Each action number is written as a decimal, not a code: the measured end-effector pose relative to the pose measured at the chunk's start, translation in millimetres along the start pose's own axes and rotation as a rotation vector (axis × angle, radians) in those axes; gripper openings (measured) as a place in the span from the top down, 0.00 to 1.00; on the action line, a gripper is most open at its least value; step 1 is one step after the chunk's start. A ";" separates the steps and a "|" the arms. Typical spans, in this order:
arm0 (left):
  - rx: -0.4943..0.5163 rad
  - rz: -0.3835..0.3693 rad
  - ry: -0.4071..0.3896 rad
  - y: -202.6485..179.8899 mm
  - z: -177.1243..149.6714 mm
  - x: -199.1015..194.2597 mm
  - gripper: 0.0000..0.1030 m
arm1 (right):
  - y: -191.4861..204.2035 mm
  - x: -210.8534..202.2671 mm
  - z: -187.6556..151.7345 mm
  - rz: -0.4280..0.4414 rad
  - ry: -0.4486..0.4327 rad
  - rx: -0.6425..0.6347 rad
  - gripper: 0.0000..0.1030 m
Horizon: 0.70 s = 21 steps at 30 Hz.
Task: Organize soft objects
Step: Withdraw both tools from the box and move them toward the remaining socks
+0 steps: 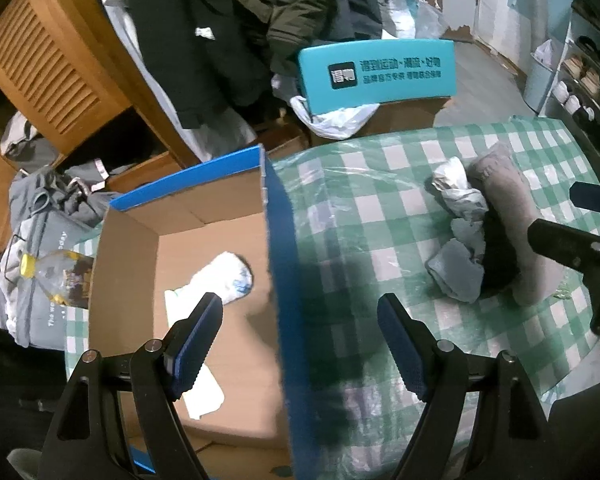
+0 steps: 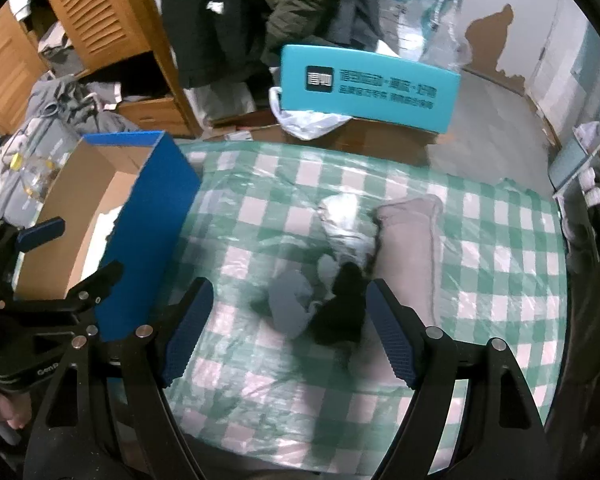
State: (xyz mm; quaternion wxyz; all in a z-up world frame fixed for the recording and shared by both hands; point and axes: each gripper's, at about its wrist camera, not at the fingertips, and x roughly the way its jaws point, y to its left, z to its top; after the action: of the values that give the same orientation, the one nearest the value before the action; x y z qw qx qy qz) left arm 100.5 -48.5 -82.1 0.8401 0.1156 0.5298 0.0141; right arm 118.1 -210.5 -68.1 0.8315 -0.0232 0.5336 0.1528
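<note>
Left wrist view, far left: clear plastic bottle with a yellow cap (image 1: 40, 270) lying on grey clothing beside the table, outside the work. Next, open blue-walled cardboard box (image 1: 280, 240) standing on the table's left part, mouth up, evidently the bin for sorted pieces; already holds a white rolled sock with blue print (image 1: 224, 276) and a white sheet of paper (image 1: 196, 364) on its floor. Left gripper (image 1: 300, 344) hangs above the box's near blue wall, jaws spread wide with nothing between them, one blue pad over the box floor, the other over the cloth. Plenty of bare box floor around the sock for further drops; tall wall edge likely the thing to clear when carrying in.

Right wrist view, moving right: green-and-white checked tablecloth under clear film (image 2: 500, 280), mostly bare. Pile of soft things near its middle: grey sock (image 2: 290, 306), black sock (image 2: 340, 312), white crumpled sock (image 2: 346, 220), and a long beige-grey sock (image 2: 412, 248) touching them on the right. Right gripper (image 2: 290, 332) hovers over grey and black pieces, jaws wide apart, holding nothing. Open cloth all round the pile; table edge well apart on the right.
</note>
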 end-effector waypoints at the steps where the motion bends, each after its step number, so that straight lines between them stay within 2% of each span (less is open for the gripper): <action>1: 0.004 -0.002 0.003 -2.9 0.5 0.9 0.21 | -3.4 0.0 -0.7 -0.003 0.001 0.006 0.23; 8: 0.031 -0.035 0.025 -22.8 7.8 7.3 0.21 | -31.2 5.5 -6.3 -0.030 0.024 0.045 0.23; 11: 0.042 -0.055 0.033 -33.5 12.3 11.2 0.15 | -42.7 9.3 -7.9 -0.048 0.042 0.054 0.23; 21: 0.077 -0.097 0.062 -65.6 25.0 30.7 0.15 | -71.0 27.3 -9.2 -0.100 0.103 0.064 0.23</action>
State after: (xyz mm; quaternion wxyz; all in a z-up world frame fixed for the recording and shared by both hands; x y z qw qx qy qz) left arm 129.8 -112.3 -112.7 0.8178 0.1215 0.5608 -0.0431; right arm 140.3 -273.7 -105.3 0.8099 -0.0311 0.5784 0.0926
